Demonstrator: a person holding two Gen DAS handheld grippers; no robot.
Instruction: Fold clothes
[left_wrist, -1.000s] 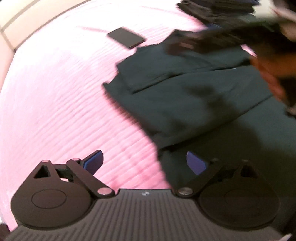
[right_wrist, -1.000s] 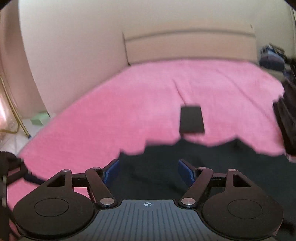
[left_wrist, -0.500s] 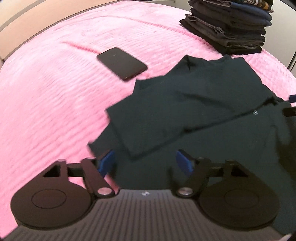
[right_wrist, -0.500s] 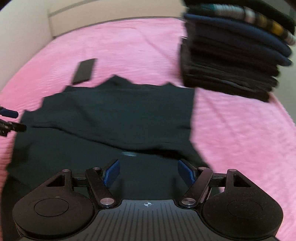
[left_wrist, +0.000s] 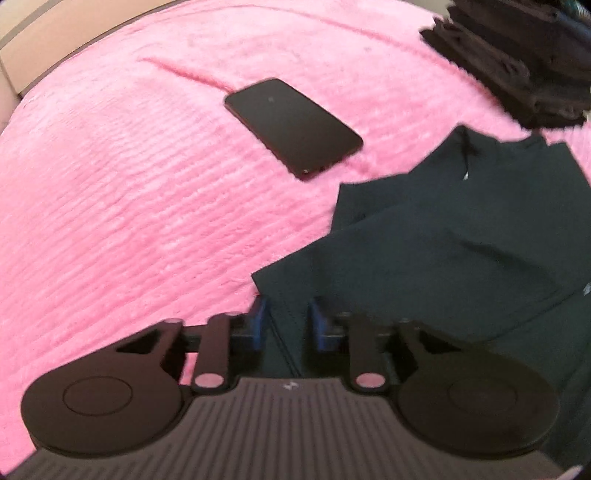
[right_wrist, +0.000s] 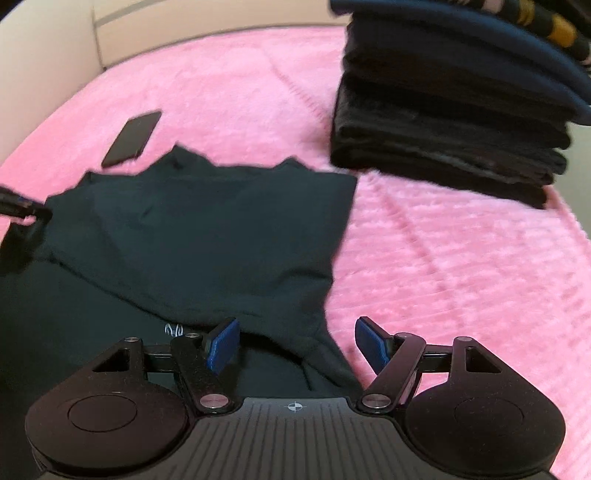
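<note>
The left claw (left_wrist: 284, 325) is closing its blue pads around the left edge of a dark green shirt (left_wrist: 461, 236), cloth between them. The right claw (right_wrist: 297, 345) stands spread over the shirt's right edge. The shirt lies half-folded on a pink bed (left_wrist: 129, 192), near a black phone (left_wrist: 293, 127) and a stack of folded clothes (right_wrist: 450, 110).

Shirt (left_wrist: 461, 251) lies flat on the blanket (left_wrist: 129, 184), its near left edge between the fingers of the left gripper (left_wrist: 286, 325), its right edge between those of the right gripper (right_wrist: 295, 343). Phone (left_wrist: 293, 127) on the blanket ahead of the left gripper, beyond the shirt. Stack of folded clothes (right_wrist: 443, 122) ahead and right of the right gripper, just past the shirt.
</note>
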